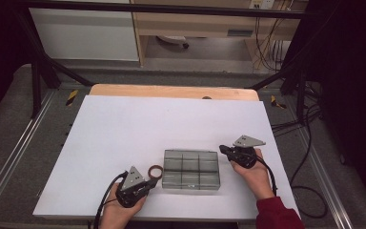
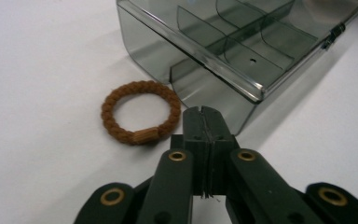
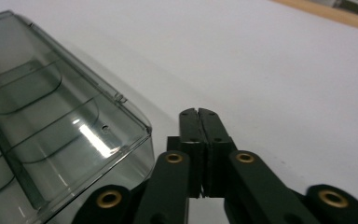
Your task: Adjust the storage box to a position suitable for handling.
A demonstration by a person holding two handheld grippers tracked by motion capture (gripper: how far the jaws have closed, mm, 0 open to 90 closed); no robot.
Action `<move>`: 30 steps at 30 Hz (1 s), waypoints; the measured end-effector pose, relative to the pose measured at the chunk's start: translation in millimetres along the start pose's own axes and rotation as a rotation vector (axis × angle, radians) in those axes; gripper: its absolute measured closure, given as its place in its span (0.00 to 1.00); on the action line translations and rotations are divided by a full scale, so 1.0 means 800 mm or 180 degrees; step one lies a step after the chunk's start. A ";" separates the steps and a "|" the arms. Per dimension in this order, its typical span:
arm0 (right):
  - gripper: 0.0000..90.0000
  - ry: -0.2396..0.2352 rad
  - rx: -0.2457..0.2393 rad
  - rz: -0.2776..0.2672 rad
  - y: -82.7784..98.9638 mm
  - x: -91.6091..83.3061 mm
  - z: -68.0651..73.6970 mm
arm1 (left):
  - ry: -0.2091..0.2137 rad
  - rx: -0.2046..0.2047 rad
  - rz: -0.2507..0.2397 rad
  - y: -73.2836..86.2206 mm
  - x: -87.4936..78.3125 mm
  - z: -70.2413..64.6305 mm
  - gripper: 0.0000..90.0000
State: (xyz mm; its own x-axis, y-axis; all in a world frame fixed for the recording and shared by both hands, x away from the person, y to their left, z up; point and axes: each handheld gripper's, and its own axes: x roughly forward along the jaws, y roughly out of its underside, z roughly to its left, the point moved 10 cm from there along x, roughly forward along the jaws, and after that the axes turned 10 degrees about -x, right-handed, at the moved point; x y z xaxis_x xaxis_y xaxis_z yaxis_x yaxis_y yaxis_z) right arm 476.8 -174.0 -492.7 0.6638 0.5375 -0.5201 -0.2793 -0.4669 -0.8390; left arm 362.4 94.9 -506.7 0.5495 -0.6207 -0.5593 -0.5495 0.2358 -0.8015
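- The left tongs (image 2: 204, 111) are pressed together, with nothing between the tips.
- The right tongs (image 3: 199, 113) are pressed together too, and they hold nothing.
- The brown ring (image 2: 140, 117) lies flat on the white table (image 2: 37, 93). It sits just to the left of the left tongs' tips and a little ahead of them. It is very near but not touching.
- The ring is round, so it has no long side. It has one small, paler lump, which is the part closest to the left tongs.
- The box (image 2: 233, 51) is clear and grey, with little rooms inside and its lid shut. It is just ahead of the left tongs and a bit to their right. The ring lies just beside its corner.
- From above, the ring (image 1: 156, 171) sits between the left tongs (image 1: 151, 183) and the box (image 1: 191, 170).
- The right tongs (image 1: 222, 149) are at the far side of the box, well away from the ring.
- So the left hand (image 1: 119, 212) is much nearer to the ring. I think it must open its tongs and swing a little left to pick the ring up.
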 end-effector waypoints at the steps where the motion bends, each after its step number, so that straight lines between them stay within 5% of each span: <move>1: 0.92 0.0053 0.0029 -0.0012 -0.001 -0.003 -0.002 | -0.0018 -0.0007 -0.0013 -0.001 -0.001 0.002 0.94; 9: 0.49 0.0401 0.0280 -0.0076 -0.008 -0.017 -0.013 | -0.0213 -0.0106 -0.0204 -0.009 -0.007 0.018 0.61; 15: 0.19 0.0720 0.0306 -0.0160 -0.021 -0.029 -0.016 | -0.0294 -0.0149 -0.0269 -0.013 -0.011 0.025 0.38; 24: 0.06 0.0844 0.0316 -0.0358 -0.043 -0.053 0.001 | -0.0267 -0.0146 -0.0259 -0.011 -0.011 0.019 0.20; 30: 0.05 0.0795 0.0273 -0.0422 -0.049 -0.063 0.023 | -0.0186 -0.0120 -0.0255 -0.009 -0.012 0.011 0.13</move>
State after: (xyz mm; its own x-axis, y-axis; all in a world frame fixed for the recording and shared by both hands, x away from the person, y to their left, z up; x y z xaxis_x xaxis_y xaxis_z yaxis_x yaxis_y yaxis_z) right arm 441.3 -169.6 -436.1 0.8456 0.3954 -0.3586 -0.2293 -0.3376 -0.9129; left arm 366.5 106.0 -497.2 0.6279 -0.5913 -0.5060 -0.5250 0.1581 -0.8363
